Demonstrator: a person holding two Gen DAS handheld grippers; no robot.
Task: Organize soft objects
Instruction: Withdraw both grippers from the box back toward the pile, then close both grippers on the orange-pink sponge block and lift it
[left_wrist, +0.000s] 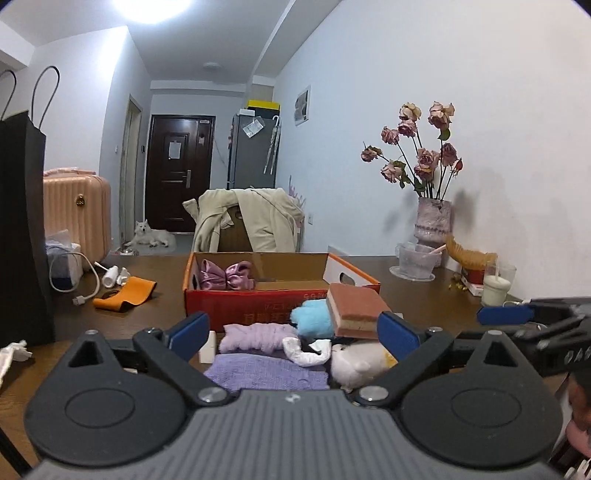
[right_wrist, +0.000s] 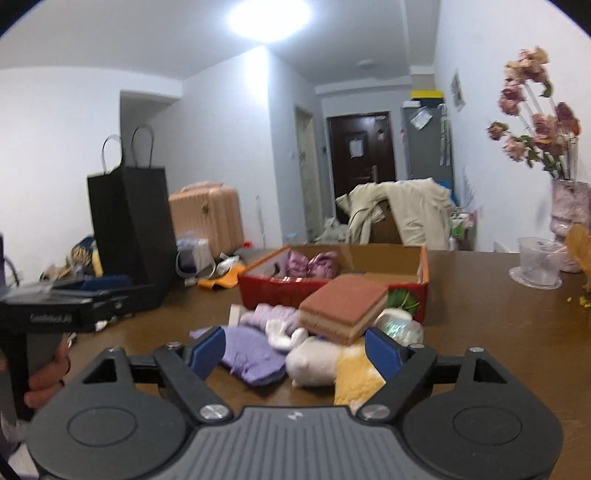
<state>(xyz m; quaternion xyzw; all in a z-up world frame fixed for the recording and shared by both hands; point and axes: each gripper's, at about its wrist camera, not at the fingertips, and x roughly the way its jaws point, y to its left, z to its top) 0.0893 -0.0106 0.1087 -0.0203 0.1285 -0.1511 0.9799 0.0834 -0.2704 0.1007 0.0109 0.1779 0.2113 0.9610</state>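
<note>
Soft things lie heaped on the brown wooden surface (left_wrist: 406, 291) just before an open red cardboard box (left_wrist: 255, 304): a ribbed lilac knit cloth (left_wrist: 269, 371), fluffy blue tuft (left_wrist: 312, 321), white plush (left_wrist: 356, 360), and a layered, rust-topped sponge block (right_wrist: 343, 308), apparently resting tilted atop the heap. A satin purple bow (left_wrist: 225, 277) sits inside the box. The left gripper (left_wrist: 293, 330) and right gripper (right_wrist: 293, 352) hover with jaws spread, pinching nothing.

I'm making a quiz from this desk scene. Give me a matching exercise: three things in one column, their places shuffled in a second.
Things:
1. satin bow
2. sponge block
3. orange cloth

Places:
A. leaning on the front of the box, atop the pile
B. inside the box
C. on the table, left of the box

Pairs: 1-B, 2-A, 3-C
</note>
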